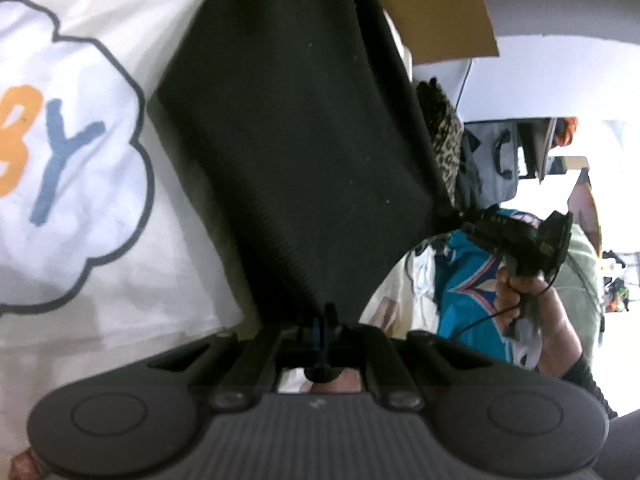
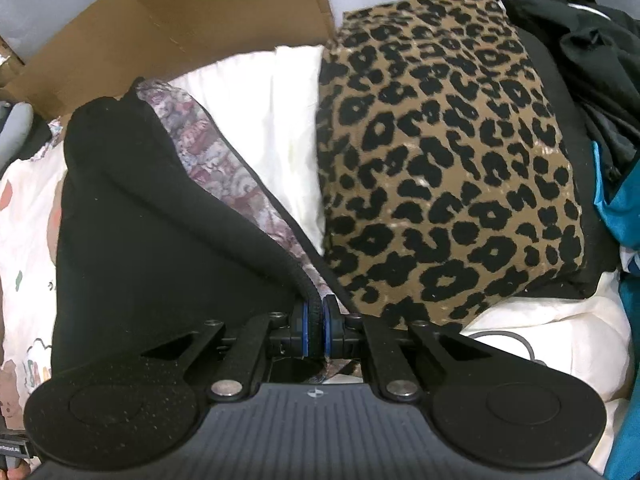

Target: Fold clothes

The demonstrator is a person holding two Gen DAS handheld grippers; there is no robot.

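Note:
A black garment (image 1: pixel 296 140) hangs stretched between both grippers. In the left wrist view my left gripper (image 1: pixel 325 320) is shut on one of its corners, and the cloth fans out upward from the fingertips. Farther right, a hand holds my right gripper (image 1: pixel 466 220), which pinches the garment's other end. Seen from the right wrist, the right gripper (image 2: pixel 316 316) is shut on the black garment's (image 2: pixel 140 220) ribbed hem. A purple-grey patterned lining (image 2: pixel 212 152) shows along that edge.
A white cloth with a cloud print and letters (image 1: pixel 68 152) lies left. A folded leopard-print piece (image 2: pixel 448 152) rests on white cloth (image 2: pixel 280 120). A cardboard box (image 2: pixel 180 12) stands behind. Dark clothes (image 2: pixel 580 40) and a teal garment (image 1: pixel 468 280) are piled at the right.

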